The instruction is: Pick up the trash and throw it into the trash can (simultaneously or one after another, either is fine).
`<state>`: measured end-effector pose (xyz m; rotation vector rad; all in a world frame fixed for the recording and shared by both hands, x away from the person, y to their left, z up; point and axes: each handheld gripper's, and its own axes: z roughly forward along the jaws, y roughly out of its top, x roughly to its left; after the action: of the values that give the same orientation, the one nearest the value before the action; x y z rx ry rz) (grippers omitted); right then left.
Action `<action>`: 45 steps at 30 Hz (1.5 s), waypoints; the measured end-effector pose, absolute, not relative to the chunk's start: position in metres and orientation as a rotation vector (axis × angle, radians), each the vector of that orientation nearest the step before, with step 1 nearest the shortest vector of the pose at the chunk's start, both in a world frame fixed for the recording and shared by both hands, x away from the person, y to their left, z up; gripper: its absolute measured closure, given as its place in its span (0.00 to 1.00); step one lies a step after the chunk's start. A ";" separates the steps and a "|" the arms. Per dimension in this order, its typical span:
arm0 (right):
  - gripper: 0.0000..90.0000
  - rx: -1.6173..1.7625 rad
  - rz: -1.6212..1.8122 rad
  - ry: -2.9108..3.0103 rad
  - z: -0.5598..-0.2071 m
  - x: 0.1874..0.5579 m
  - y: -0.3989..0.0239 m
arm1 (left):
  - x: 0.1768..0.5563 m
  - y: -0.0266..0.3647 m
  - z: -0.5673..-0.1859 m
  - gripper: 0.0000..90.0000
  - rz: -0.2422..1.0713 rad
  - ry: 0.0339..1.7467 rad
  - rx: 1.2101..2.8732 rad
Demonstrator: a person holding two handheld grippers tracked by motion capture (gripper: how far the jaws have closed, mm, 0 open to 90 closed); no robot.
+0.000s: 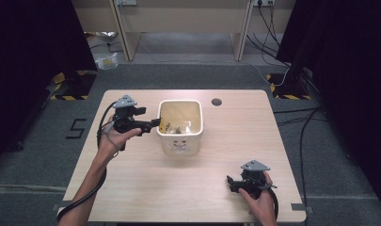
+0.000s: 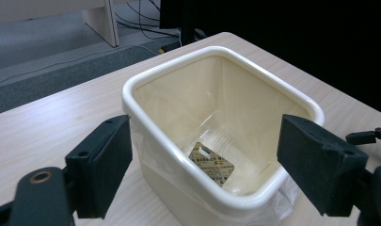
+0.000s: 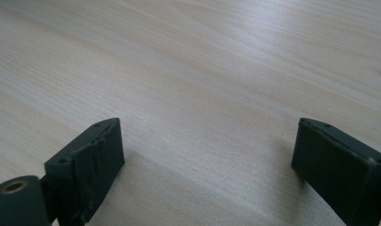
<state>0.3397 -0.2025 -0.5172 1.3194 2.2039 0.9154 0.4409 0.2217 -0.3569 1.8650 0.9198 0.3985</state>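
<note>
Your left gripper (image 2: 204, 169) hangs released, jaws spread astride the near rim of the glossy cream square bin (image 2: 178, 155) at table centre; its clear liner half-hides a printed packet (image 2: 211, 165). Your right gripper (image 3: 207, 174), at five o'clock, gapes over bare pale woodgrain table (image 3: 202, 70).

A pale wooden desk (image 1: 146, 188) with a round cable hole (image 1: 217, 101) stands on grey carpet (image 1: 33, 146) crossed by loose cables (image 1: 301, 127).

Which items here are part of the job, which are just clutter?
In play: cream bin, packet inside it, clear liner, left hand-held gripper open at the bin's rim.
Lying about: right hand-held gripper open over bare table, floor cables, plastic bag on floor.
</note>
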 end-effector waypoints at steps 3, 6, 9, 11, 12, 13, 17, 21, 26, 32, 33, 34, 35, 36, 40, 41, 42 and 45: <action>0.11 1.319 0.915 2.204 -0.517 0.340 -0.203 | 0.438 0.227 -0.358 0.19 0.398 0.925 1.853; 0.11 1.320 0.915 2.204 -0.517 0.340 -0.203 | 0.435 0.230 -0.359 0.19 0.396 0.926 1.847; 0.11 1.319 0.915 2.204 -0.517 0.340 -0.203 | 0.428 0.236 -0.362 0.19 0.396 0.930 1.840; 0.11 1.320 0.915 2.204 -0.517 0.340 -0.203 | 0.425 0.239 -0.363 0.19 0.400 0.930 1.837; 0.11 1.320 0.916 2.204 -0.517 0.340 -0.203 | 0.423 0.241 -0.364 0.19 0.401 0.931 1.835; 0.11 1.319 0.915 2.204 -0.517 0.340 -0.203 | 0.421 0.242 -0.364 0.19 0.403 0.931 1.833; 0.11 1.319 0.915 2.204 -0.517 0.340 -0.203 | 0.414 0.248 -0.366 0.19 0.407 0.932 1.828; 0.11 1.319 0.915 2.204 -0.517 0.340 -0.203 | 0.409 0.251 -0.370 0.19 0.408 0.934 1.827; 0.11 1.320 0.916 2.204 -0.517 0.340 -0.203 | 0.402 0.252 -0.375 0.19 0.406 0.933 1.833; 0.11 1.320 0.915 2.204 -0.517 0.340 -0.203 | 0.396 0.253 -0.379 0.19 0.417 0.929 1.844; 0.11 1.320 0.915 2.204 -0.517 0.340 -0.203 | 0.395 0.253 -0.381 0.19 0.421 0.929 1.844; 0.11 1.320 0.915 2.204 -0.517 0.340 -0.203 | 0.395 0.253 -0.381 0.19 0.421 0.929 1.844; 0.11 1.319 0.915 2.204 -0.517 0.340 -0.203 | 0.393 0.254 -0.386 0.19 0.424 0.933 1.851; 0.11 1.319 0.915 2.204 -0.517 0.340 -0.203 | 0.393 0.254 -0.386 0.19 0.424 0.933 1.851; 0.11 1.321 0.915 2.203 -0.517 0.340 -0.202 | 0.388 0.258 -0.398 0.19 0.429 0.951 1.862; 0.11 1.320 0.915 2.203 -0.517 0.340 -0.203 | 0.387 0.259 -0.400 0.19 0.428 0.954 1.862; 0.11 1.320 0.915 2.203 -0.517 0.340 -0.203 | 0.386 0.261 -0.402 0.19 0.426 0.955 1.862; 0.11 1.320 0.916 2.204 -0.517 0.340 -0.203 | 0.383 0.264 -0.407 0.19 0.427 0.955 1.860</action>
<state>0.3397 -0.2025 -0.5172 1.3201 2.2038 0.9156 0.3832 0.2639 -0.4071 1.8602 0.9553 0.4265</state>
